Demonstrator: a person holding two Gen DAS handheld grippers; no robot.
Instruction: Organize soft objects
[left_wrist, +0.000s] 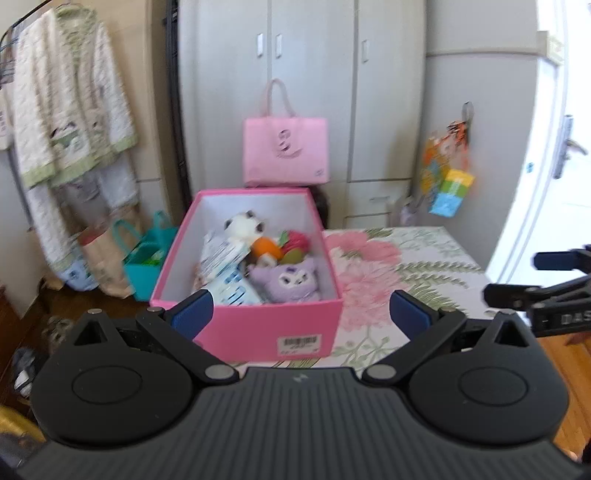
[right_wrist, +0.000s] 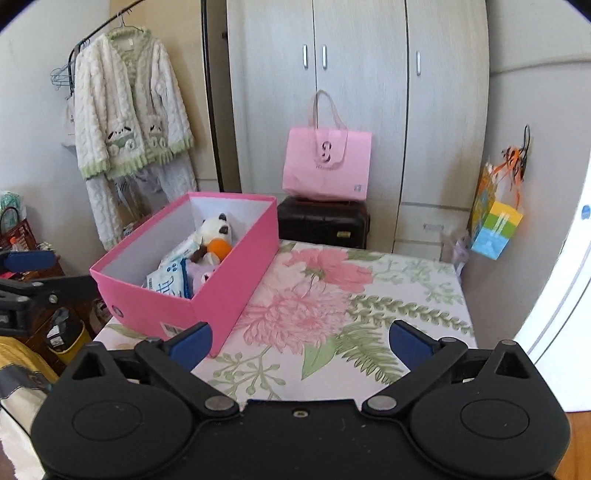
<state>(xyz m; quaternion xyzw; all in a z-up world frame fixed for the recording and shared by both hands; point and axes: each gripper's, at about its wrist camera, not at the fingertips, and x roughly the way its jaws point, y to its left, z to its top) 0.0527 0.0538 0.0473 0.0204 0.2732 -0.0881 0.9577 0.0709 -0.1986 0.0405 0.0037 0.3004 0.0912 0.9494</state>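
While both tools gape, one pink box (left_wrist: 258, 325) holds toys.

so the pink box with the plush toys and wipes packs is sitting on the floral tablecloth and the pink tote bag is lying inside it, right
Not quite. The pink tote bag is not inside the pink box; it stands upright behind it, on a black suitcase by the wardrobe, as the right wrist view shows. The rest holds: the box sits on the floral tablecloth with plush toys and wipes packs in it.
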